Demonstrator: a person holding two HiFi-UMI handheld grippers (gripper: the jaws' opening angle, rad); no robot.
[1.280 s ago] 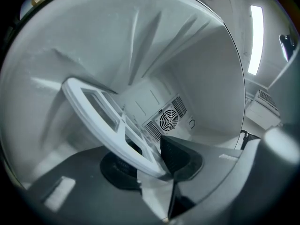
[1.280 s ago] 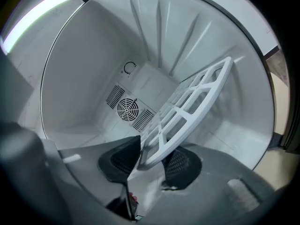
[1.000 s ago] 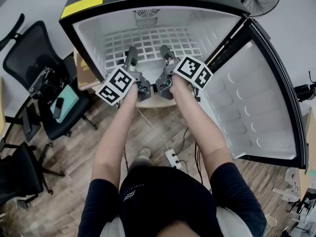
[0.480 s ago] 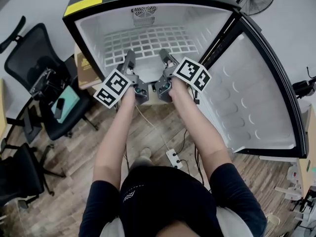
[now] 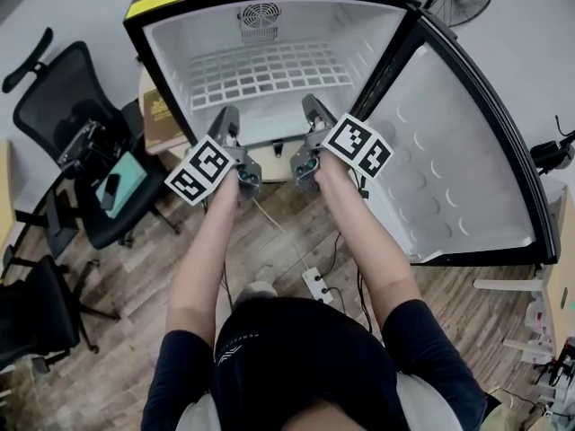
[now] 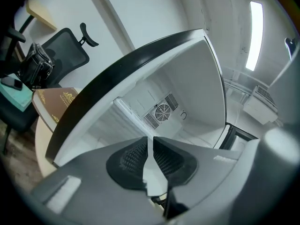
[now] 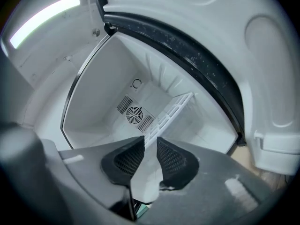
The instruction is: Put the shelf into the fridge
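Note:
The white wire shelf [image 5: 269, 72] lies flat inside the open fridge [image 5: 166, 57], below the round fan grille [image 5: 259, 15]. In the right gripper view the shelf [image 7: 172, 110] runs along the fridge's inner wall. Both grippers are outside the fridge, at its front edge and clear of the shelf. My left gripper [image 5: 225, 117] is closing, its jaws down to a narrow slit with nothing between them [image 6: 152, 143]. My right gripper [image 5: 314, 108] is also closing, with a wider gap that is just as empty [image 7: 150, 146].
The fridge door [image 5: 449, 151] swings wide open to the right. Black office chairs [image 5: 63, 106] stand at the left, one holding a teal item [image 5: 121, 182]. A brown book [image 5: 162, 110] lies beside the fridge. A power strip [image 5: 316, 287] and cables lie on the wooden floor.
Both grippers have drawn back out of the fridge toward the person, and their jaws have narrowed. The shelf stays inside where it lay.

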